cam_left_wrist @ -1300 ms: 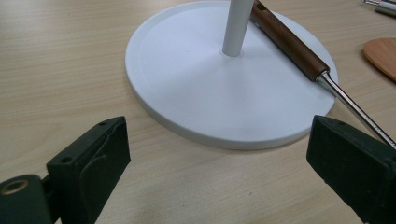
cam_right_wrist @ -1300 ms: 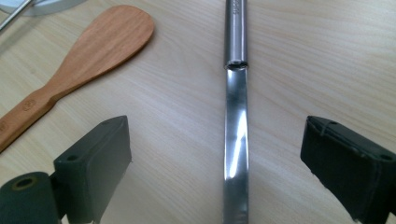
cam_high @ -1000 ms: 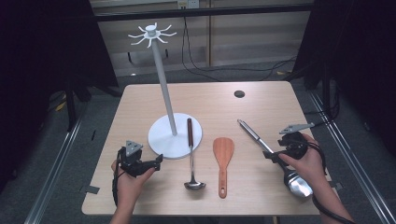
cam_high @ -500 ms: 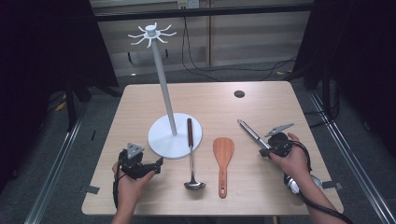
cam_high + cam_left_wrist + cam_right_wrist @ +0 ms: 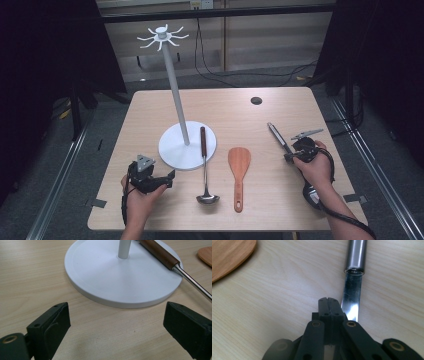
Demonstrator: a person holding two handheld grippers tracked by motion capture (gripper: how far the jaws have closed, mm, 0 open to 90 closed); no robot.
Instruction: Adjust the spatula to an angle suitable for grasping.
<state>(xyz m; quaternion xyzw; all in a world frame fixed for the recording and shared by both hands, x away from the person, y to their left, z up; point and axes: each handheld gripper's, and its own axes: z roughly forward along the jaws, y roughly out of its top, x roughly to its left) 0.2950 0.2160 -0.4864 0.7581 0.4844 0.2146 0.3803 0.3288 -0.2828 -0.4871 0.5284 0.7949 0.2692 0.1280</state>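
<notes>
The long metal utensil, with a round brushed-steel handle and a flat shiny shank, lies at a slant on the right part of the light wooden table, well apart from the flat wooden spatula. The right hand-held gripper rests over its shank, jaws pressed together just beside the flat metal, with nothing between them. The left hand-held gripper has its jaws wide apart near the white round stand base.
</notes>
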